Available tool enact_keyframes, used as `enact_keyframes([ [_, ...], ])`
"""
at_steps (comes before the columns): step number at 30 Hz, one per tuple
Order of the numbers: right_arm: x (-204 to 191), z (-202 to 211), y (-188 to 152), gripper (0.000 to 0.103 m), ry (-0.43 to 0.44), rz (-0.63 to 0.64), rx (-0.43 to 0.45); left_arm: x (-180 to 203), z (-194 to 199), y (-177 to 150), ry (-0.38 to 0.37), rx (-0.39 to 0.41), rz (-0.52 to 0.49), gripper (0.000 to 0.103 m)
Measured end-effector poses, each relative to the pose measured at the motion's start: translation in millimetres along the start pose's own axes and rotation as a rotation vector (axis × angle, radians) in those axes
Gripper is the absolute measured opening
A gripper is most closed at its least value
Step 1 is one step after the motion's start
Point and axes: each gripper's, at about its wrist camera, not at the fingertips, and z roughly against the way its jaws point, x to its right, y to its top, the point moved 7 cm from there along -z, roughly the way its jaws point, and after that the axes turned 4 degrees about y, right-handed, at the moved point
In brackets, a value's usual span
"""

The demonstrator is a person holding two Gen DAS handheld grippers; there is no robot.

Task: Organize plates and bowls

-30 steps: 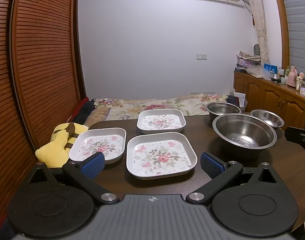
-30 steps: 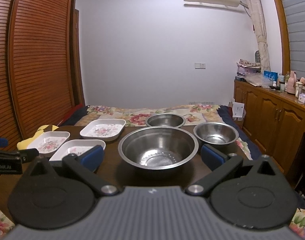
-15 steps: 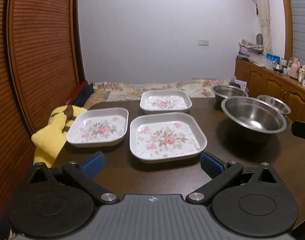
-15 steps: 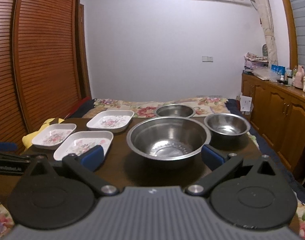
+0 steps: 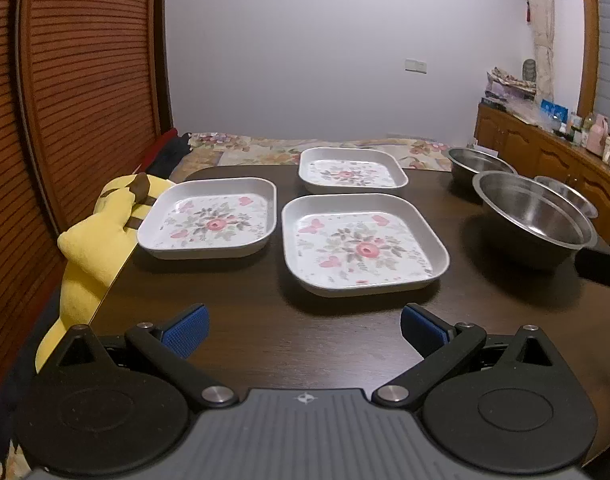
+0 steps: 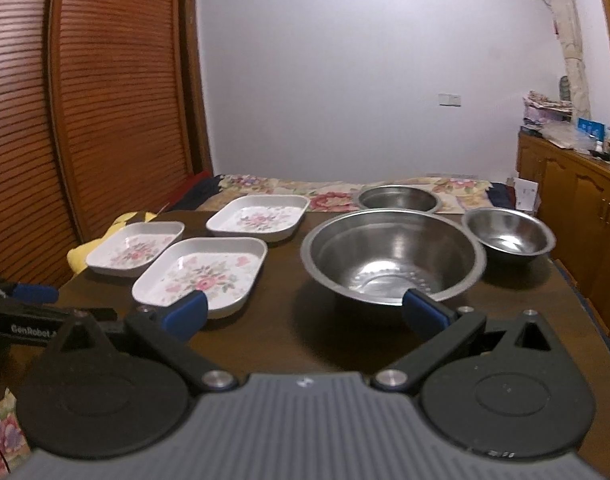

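Three square white floral plates lie on the dark wooden table (image 5: 265,336): a near one (image 5: 363,248), a left one (image 5: 213,220) and a far one (image 5: 351,170). Three steel bowls stand to the right: a large one (image 6: 393,256), a small right one (image 6: 509,236) and a far one (image 6: 399,199). My left gripper (image 5: 303,330) is open and empty, just before the near plate. My right gripper (image 6: 305,314) is open and empty, before the large bowl, its right fingertip (image 6: 423,312) near the rim.
A yellow plush toy (image 5: 101,232) hangs at the table's left edge beside a slatted wooden door (image 5: 73,92). A bed with a floral cover (image 5: 265,148) lies beyond the table. A wooden sideboard (image 6: 577,200) with clutter stands on the right.
Both grippers have moved forward and tilted down toward the table. The plates and bowls now look nearer and larger. Nothing was taken hold of; both stayed open.
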Motion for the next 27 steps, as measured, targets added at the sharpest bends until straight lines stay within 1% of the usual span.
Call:
enact_keyframes([
  [6,-21,-21,0,0.102,0.057,0.055,-0.040,-19,-8,7,0.020,0.012,0.007,0.103],
  [7,-25,-25,1,0.101,0.067,0.062,-0.047,-22,-9,9,0.023,0.012,0.008,0.103],
  [8,-29,-28,1,0.094,0.078,0.068,-0.054,-25,-11,10,0.024,0.013,0.008,0.103],
  [9,-32,-32,2,0.090,0.086,0.075,-0.061,-29,-13,12,0.024,0.017,0.010,0.103],
  [10,-36,-37,3,0.088,0.095,0.080,-0.070,-31,-15,14,0.022,0.021,0.010,0.103],
  [15,-49,-55,7,0.087,0.118,0.102,-0.088,-40,-26,22,0.000,0.035,0.015,0.103],
  [17,-51,-63,7,0.083,0.126,0.102,-0.096,-41,-32,25,-0.008,0.037,0.011,0.103],
  [19,-52,-69,8,0.080,0.134,0.096,-0.103,-40,-39,28,-0.024,0.033,0.006,0.097],
  [22,-52,-81,8,0.073,0.150,0.075,-0.120,-37,-46,32,-0.046,0.030,0.002,0.090],
  [26,-51,-94,4,0.064,0.147,0.066,-0.144,-35,-56,36,-0.076,0.020,0.008,0.083],
  [27,-51,-97,3,0.064,0.142,0.068,-0.146,-34,-58,37,-0.080,0.013,0.004,0.079],
])
